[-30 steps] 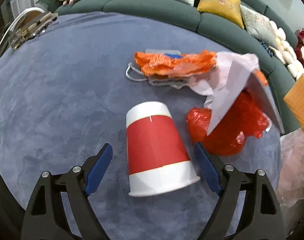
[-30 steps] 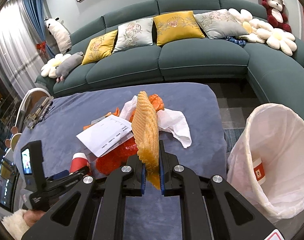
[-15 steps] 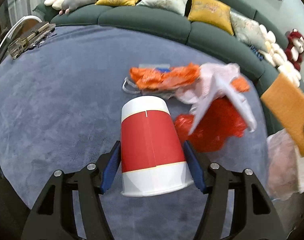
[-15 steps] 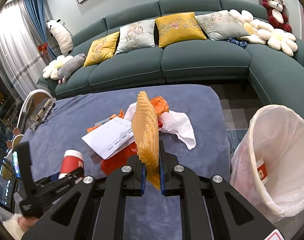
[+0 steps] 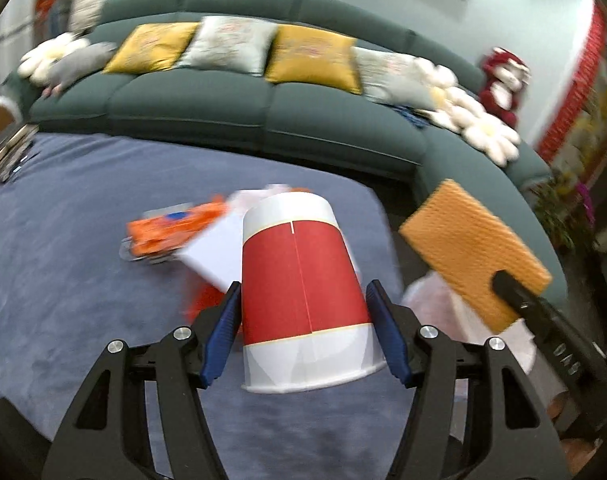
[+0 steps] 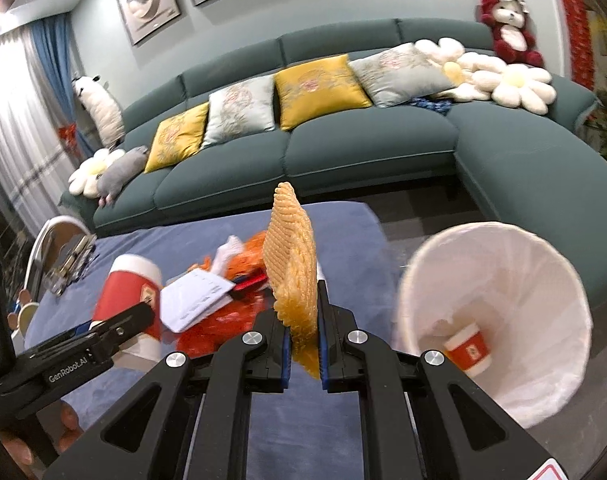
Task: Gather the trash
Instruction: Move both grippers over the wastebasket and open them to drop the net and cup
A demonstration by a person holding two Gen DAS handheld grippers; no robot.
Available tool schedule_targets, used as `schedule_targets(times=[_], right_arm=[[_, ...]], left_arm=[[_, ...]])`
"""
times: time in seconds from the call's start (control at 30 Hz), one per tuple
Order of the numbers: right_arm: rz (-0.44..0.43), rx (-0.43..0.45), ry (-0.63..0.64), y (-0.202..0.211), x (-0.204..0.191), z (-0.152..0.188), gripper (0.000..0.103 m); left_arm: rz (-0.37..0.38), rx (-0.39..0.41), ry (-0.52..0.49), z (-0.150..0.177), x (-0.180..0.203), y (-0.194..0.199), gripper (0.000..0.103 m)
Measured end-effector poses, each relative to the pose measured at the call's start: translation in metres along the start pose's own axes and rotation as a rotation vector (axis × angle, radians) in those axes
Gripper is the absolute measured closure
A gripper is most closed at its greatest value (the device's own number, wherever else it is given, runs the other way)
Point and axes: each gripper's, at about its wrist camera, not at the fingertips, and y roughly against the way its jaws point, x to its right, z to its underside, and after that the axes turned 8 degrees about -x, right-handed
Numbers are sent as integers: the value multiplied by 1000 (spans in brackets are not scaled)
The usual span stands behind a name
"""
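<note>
My left gripper (image 5: 303,332) has just closed on the upturned red cup (image 5: 299,284), apparently lifted; right gripper (image 6: 304,354) fingers pinch the yellow sponge (image 6: 293,264).

In the right wrist view, your open lane is the bare blue desk (image 6: 327,432) at lower centre, running right toward the white-lined bin (image 6: 499,320), whose mouth gapes unobstructed with only a small red cup (image 6: 469,354) lying inside. At centre left, the litter heap (image 6: 223,300) of orange wrappers and white paper blocks passage. The left tongs (image 6: 115,320) with their red cup (image 6: 127,292) occupy the left side. In the left wrist view, the bare desk at lower left offers you clear room; the sofa (image 5: 263,116) bounds the far edge.
</note>
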Motion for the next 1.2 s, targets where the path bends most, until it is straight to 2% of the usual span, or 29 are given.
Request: schedule_targets(times=[0.4,0.6,0.73,1.03,1.13,1.2], right_arm=[[111,33,-140,33,100,17,93],[163,36,-204,38,145,24,93],[182,35,-236,37,165,28,93],[194,19,-256,26,176,29,92],[216,24,-242,24,171,28,87],[216,29,-236,24,167,27,82]], left_arm=[[138,-59,-210,3,139,-38,43],[176,-99,-293,10,185,-58,43],[192,-125,-318,13,202,-72,43],[199,-168,-340,17,213,-94,41],[190,-183,-312,16,209,-99,33],[182,-177,-292,15,205,-100,32]])
